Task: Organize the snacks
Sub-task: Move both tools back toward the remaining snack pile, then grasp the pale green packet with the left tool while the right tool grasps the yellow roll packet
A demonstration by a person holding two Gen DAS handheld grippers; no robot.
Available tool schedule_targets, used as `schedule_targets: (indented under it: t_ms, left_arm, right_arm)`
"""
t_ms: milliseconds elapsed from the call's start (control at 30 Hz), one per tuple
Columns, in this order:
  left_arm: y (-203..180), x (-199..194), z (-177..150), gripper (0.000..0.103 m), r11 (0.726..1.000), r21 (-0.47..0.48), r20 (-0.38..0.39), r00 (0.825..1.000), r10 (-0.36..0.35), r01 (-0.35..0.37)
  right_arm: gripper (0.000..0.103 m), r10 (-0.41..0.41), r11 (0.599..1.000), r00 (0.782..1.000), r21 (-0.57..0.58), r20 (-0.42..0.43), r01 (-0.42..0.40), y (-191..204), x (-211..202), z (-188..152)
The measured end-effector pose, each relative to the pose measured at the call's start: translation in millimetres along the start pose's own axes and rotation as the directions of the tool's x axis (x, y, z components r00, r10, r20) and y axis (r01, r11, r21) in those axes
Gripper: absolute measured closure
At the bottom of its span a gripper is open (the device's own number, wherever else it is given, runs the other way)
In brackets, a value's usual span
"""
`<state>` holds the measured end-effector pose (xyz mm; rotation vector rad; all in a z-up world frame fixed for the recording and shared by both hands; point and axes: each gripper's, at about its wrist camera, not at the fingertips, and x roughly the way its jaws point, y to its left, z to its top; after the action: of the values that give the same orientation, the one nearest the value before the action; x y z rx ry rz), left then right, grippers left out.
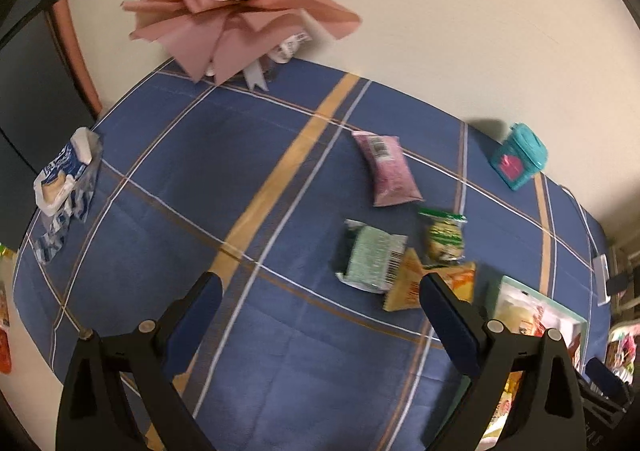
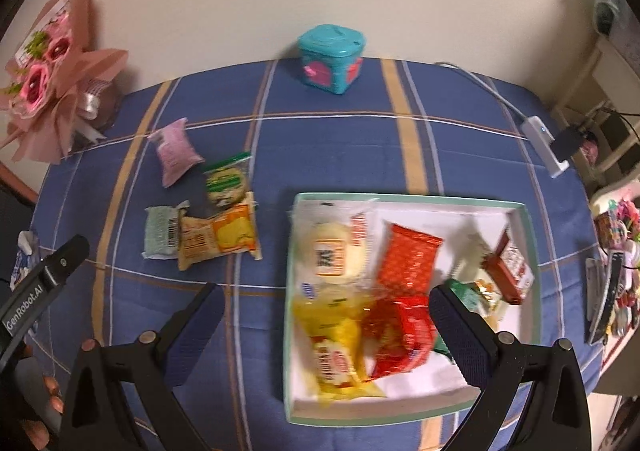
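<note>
Left wrist view
Left gripper [image 1: 320, 291]: fingers spread wide, nothing held; it hangs above bare cloth on the bench [image 1: 168, 171].
Landmark: the white box [image 1: 576, 315], seen only in part at the lower right edge.
Loose snacks: four packets are found on the cloth just left of the white box. The orange packet [image 1: 460, 279] lies nearest, partly hidden by one finger. The green-grey packet [image 1: 372, 255] lies beside it, further from the box. The green cookie packet [image 1: 444, 239] lies just beyond these. The pink packet [image 1: 388, 167] lies farthest out.

Right wrist view
Right gripper [image 2: 326, 315]: fingers apart, empty, held over the near left part of the white box.
White box contents: red, yellow and white wrapped snacks are already stowed inside.
Loose snacks: the same four packets are seen left of the box, outside it.

Step in hand: judged a reach between placements, part of the sorting being done.
Next move: a descent by the left gripper onto the orange packet is called for, its fingers closed across the flat wrapper, followed by a carry over the box wall.
</note>
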<state>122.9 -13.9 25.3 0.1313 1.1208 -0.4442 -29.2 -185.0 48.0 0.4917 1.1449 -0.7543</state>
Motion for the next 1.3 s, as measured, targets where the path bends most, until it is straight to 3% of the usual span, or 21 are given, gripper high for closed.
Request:
schedule_targets:
  t_ms: [633, 1300]
  left_arm:
    - [-11.9, 41.7, 11.7, 0.004, 0.998, 0.023, -0.040, 0.998, -0.058, 0.059]
    - [-14.7, 100.4, 17.1, 0.004, 0.998, 0.003, -0.099, 0.993, -0.057, 0.058]
  right_arm:
    - [0.000, 0.080, 0.995, 0.997, -0.067, -0.003, -0.080, 56.1, 47.3, 12.1]
    - [0.000, 0.099, 0.988, 0.995, -0.119, -0.018, -0.101, 83.3, 101.7, 22.8]
